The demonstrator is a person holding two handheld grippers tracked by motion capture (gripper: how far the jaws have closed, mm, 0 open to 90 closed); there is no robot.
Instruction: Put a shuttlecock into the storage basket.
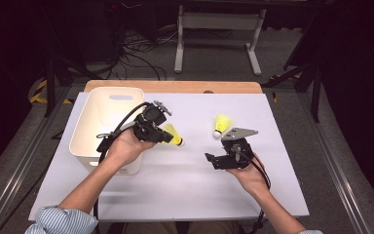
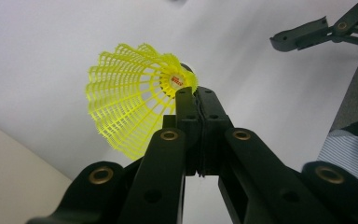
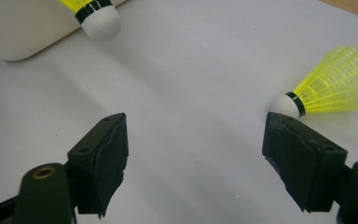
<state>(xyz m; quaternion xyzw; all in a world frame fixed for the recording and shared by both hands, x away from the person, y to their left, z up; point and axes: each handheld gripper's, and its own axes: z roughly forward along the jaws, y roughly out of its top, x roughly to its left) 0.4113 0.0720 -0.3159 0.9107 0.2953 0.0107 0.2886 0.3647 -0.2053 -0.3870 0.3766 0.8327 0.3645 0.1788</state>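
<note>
From the high view, the left gripper [image 1: 161, 132] sits beside the right wall of the white plastic bin [image 1: 104, 127], clamped on a yellow shuttlecock [image 1: 172, 135] whose white cork points right, over the white tabletop [image 1: 185, 190]. The left gripper view adds what the overhead angle hides: the jaws are pressed together on the rim of that shuttlecock's [image 2: 130, 105] mesh skirt, and a small red label sits inside the cone near the cork. The far corner of this view also catches the right gripper [image 2: 307, 37] across the table.

The right gripper [image 1: 213, 160] lies in the hand on the right side of the table, jaws spread wide with nothing between them. A second yellow shuttlecock [image 1: 221, 125] stands on the tabletop just beyond it, cork down. The right gripper view [image 3: 196, 154] shows this shuttlecock's [image 3: 326, 91] cork just beside the tip of the right-hand jaw, outside the gap; whether they touch cannot be told. At that view's top edge the held shuttlecock's cork [image 3: 100, 18] hangs in front of the bin's wall [image 3: 23, 28].
</note>
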